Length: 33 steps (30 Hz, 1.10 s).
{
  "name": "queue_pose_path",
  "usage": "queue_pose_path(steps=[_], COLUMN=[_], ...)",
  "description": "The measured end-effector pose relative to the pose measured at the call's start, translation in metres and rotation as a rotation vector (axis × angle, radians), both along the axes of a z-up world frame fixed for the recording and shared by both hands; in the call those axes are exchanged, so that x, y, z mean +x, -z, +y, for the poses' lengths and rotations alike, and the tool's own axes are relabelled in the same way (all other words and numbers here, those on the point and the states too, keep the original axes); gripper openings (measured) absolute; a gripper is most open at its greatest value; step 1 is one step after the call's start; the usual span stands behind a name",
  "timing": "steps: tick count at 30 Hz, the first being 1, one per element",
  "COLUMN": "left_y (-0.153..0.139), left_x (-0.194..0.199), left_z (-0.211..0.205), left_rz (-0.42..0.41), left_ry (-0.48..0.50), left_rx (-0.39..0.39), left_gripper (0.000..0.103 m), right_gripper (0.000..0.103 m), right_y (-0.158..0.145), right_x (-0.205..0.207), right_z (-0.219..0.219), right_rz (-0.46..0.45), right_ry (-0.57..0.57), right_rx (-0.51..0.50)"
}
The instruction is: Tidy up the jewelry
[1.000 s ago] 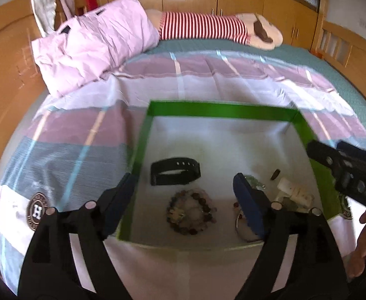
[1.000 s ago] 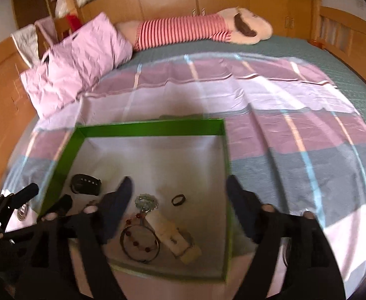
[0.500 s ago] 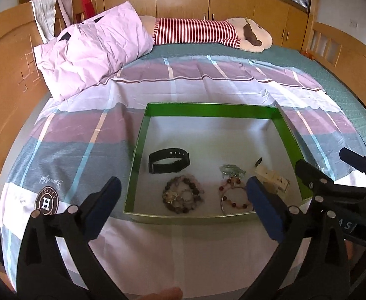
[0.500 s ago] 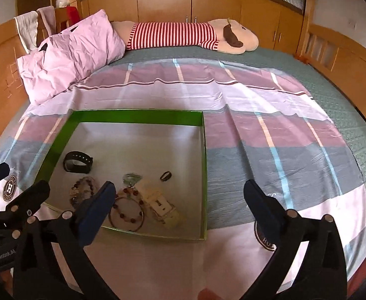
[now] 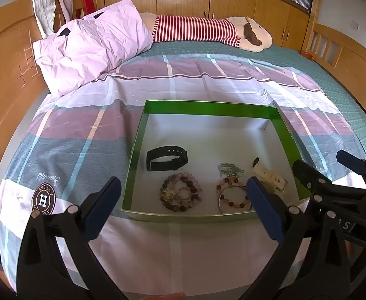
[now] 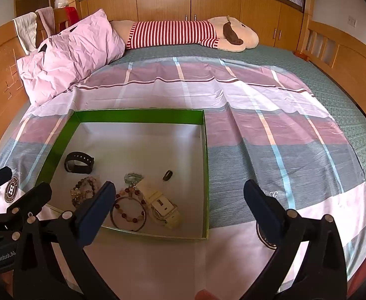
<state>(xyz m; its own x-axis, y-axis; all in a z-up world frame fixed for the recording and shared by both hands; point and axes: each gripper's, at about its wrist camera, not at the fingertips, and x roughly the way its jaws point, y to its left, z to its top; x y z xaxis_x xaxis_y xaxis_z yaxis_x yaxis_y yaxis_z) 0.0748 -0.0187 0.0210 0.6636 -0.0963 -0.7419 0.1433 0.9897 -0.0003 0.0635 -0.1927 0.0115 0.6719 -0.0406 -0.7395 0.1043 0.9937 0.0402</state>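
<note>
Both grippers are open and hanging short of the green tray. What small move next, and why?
Probably ease the right gripper forward and down onto the cream watch near the tray's front right corner. Its jaws stand wide and empty, and the watch lies nearest it, overlapping the red beaded bangle.

You're facing a bed (image 5: 308, 57) with a green textured cover. A pink, grey and white checked sheet (image 5: 87, 130) is spread over it, carrying a shallow green-rimmed box (image 5: 208, 108). A crumpled pink pillow (image 5: 93, 47) and a striped plush toy (image 5: 203, 30) lie near the headboard.
</note>
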Motion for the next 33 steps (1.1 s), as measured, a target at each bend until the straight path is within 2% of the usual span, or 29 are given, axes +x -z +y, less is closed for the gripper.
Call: queue_pose_path(steps=[33], left_y=[0.0015], left_x=[-0.0010], left_z=[0.0004], left_rz=[0.006], left_ry=[-0.003], left_rx=[-0.002], left_gripper=[0.101], right_gripper=[0.102], right_y=[0.0008], right_x=[0.0003], right_z=[-0.0022], right_rz=[0.009], right_ry=[0.003], right_rx=[0.002])
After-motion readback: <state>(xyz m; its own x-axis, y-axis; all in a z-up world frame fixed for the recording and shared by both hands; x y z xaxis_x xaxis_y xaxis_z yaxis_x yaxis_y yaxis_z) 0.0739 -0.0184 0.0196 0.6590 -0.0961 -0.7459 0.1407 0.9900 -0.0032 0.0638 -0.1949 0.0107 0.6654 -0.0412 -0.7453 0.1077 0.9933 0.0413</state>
